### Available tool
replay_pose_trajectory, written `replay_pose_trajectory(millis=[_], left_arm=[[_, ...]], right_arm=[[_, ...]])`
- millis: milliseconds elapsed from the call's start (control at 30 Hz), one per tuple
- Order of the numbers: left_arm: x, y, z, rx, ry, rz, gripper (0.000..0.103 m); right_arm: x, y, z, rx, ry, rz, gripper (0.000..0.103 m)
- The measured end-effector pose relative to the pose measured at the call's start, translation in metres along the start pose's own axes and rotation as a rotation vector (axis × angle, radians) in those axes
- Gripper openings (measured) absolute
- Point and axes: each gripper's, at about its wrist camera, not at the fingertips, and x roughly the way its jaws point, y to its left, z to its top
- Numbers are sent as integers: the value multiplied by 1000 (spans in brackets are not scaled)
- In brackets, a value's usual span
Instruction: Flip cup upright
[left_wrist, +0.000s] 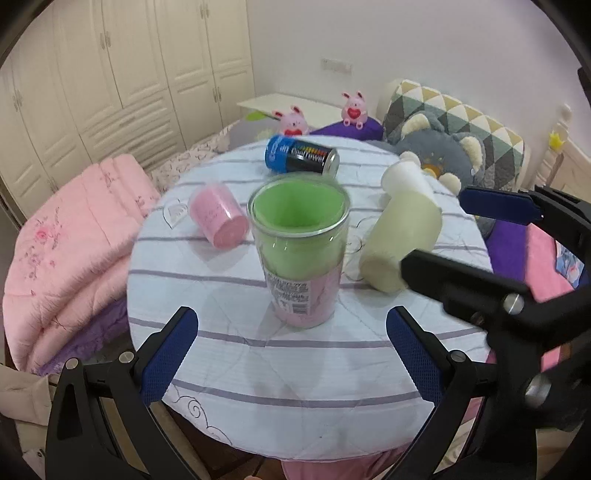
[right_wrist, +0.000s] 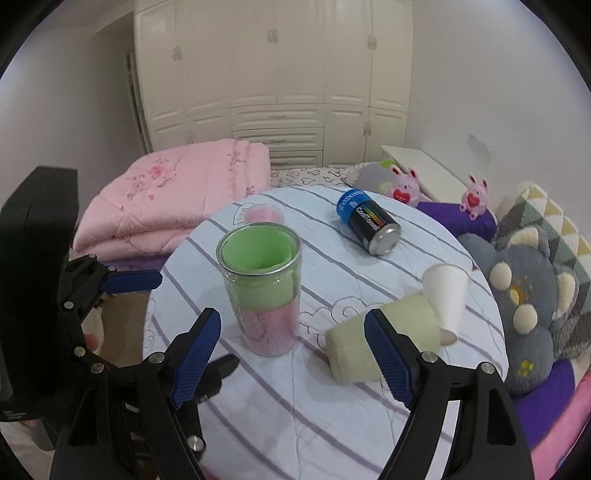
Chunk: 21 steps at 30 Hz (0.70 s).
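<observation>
A clear cup (left_wrist: 301, 251) with green and pink towels inside stands upright in the middle of the round table (left_wrist: 258, 369); it also shows in the right wrist view (right_wrist: 263, 288). My left gripper (left_wrist: 291, 354) is open and empty, just in front of the cup. My right gripper (right_wrist: 291, 354) is open and empty, near the cup's right side; its fingers (left_wrist: 495, 208) show at the right of the left wrist view. A cream cup (left_wrist: 400, 243) lies on its side, also in the right wrist view (right_wrist: 384, 336). A pink cup (left_wrist: 218, 216) lies on its side.
A blue and black can (left_wrist: 301, 155) lies at the table's far side. A white paper cup (right_wrist: 445, 295) leans by the cream cup. A folded pink quilt (left_wrist: 74, 258) lies left of the table. Plush toys (right_wrist: 524, 295) and pillows sit to the right.
</observation>
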Motion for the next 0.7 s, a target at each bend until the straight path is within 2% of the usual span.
replay_pose_trajectory(millis=[233, 433, 700], left_arm=[[-27, -5, 7, -20, -77, 26, 103], [-46, -22, 13, 8, -138, 15, 103], [-67, -41, 17, 42, -229, 23, 103]], right_arm=[[-38, -28, 0, 94, -73, -61, 82], [-67, -44, -8, 146, -143, -149, 82], [-88, -58, -16, 193, -220, -197, 82]])
